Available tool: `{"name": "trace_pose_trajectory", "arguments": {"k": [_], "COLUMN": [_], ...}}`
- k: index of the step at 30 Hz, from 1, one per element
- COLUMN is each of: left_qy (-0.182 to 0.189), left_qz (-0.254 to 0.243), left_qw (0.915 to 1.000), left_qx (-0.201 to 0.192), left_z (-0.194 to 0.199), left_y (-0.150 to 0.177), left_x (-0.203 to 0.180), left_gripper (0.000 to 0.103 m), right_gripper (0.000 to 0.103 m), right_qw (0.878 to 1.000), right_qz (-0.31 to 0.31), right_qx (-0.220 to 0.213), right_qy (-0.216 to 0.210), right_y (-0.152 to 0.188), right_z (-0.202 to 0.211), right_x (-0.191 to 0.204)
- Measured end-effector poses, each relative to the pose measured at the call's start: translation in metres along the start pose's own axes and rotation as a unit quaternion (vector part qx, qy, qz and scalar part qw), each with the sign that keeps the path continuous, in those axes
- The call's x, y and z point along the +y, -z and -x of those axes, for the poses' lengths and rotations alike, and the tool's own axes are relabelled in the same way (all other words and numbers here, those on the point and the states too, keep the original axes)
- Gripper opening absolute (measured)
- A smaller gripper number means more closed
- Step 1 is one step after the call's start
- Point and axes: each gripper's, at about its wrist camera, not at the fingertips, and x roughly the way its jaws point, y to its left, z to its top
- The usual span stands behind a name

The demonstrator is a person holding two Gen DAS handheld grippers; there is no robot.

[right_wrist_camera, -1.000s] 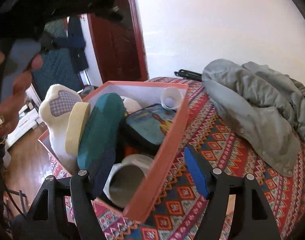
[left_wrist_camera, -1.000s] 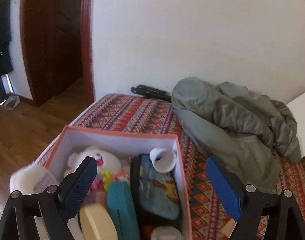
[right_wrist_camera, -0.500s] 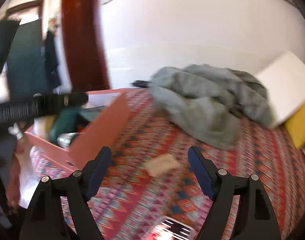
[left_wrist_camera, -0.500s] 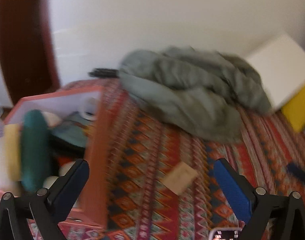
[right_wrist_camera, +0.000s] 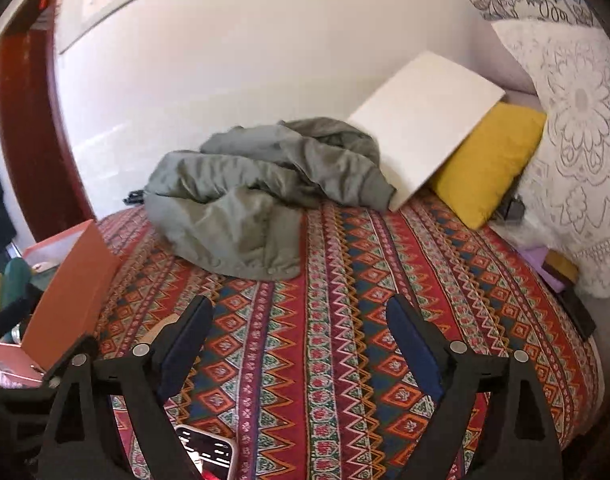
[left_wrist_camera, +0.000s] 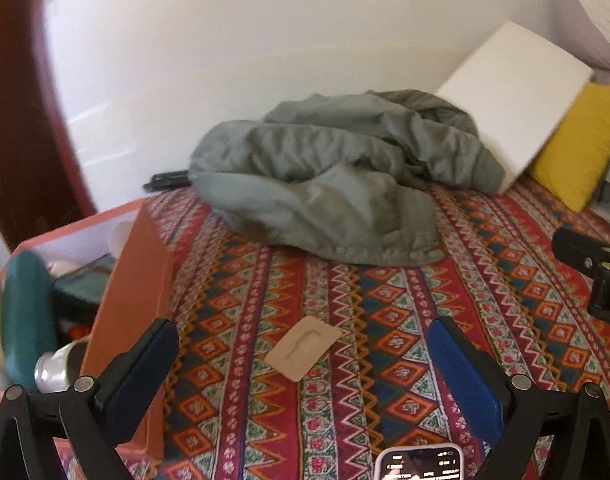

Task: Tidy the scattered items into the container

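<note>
An orange box point(left_wrist_camera: 133, 280) stands at the left edge of the bed, filled with a teal case point(left_wrist_camera: 27, 312), a silver can point(left_wrist_camera: 55, 368) and other items. It also shows in the right wrist view point(right_wrist_camera: 73, 292). A tan flat card point(left_wrist_camera: 303, 348) lies on the patterned bedspread point(left_wrist_camera: 385, 320) between my left gripper's fingers. My left gripper point(left_wrist_camera: 305, 368) is open and empty above it. My right gripper point(right_wrist_camera: 301, 344) is open and empty over the bedspread point(right_wrist_camera: 345, 280). A phone point(left_wrist_camera: 419, 464) lies at the near edge; it shows in the right wrist view point(right_wrist_camera: 209, 452) too.
A grey-green jacket point(left_wrist_camera: 329, 184) lies crumpled at the back against the wall. A white board point(right_wrist_camera: 421, 124) and yellow cushion point(right_wrist_camera: 485, 160) lean behind it, with a lace pillow point(right_wrist_camera: 573, 140) at the right. A black tripod point(left_wrist_camera: 167, 180) lies by the wall.
Both grippers have swung right, away from the box and out over the bedspread. The card and phone have come into view. Both stay open and empty.
</note>
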Motion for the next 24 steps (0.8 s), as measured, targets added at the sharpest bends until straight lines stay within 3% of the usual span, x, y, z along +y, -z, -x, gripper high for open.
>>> {"name": "trace_pose_trajectory", "arguments": {"k": [9, 12, 18, 24], "left_qy": [-0.019, -0.043, -0.101, -0.14], "left_qz": [0.04, 0.064, 0.14, 0.144], "left_qw": [0.999, 0.9968, 0.9845, 0.9788], "left_qx": [-0.008, -0.016, -0.03, -0.037], "left_z": [0.011, 0.022, 0.04, 0.043], "left_y": [0.0, 0.001, 0.018, 0.027], "left_x": [0.026, 0.041, 0.089, 0.119], "left_gripper": [0.102, 0.102, 0.103, 0.102], "right_gripper": [0.091, 0.091, 0.091, 0.091], "right_qw": [1.0, 0.999, 0.997, 0.993], "right_qz": [0.018, 0.026, 0.053, 0.077], "right_qx": [0.007, 0.015, 0.015, 0.024], "right_qy": [-0.011, -0.024, -0.051, -0.081], "right_y": [0.005, 0.008, 0.012, 0.015], "right_z": [-0.003, -0.005, 0.0, 0.001], "right_x": [0.013, 0.026, 0.057, 0.088]}}
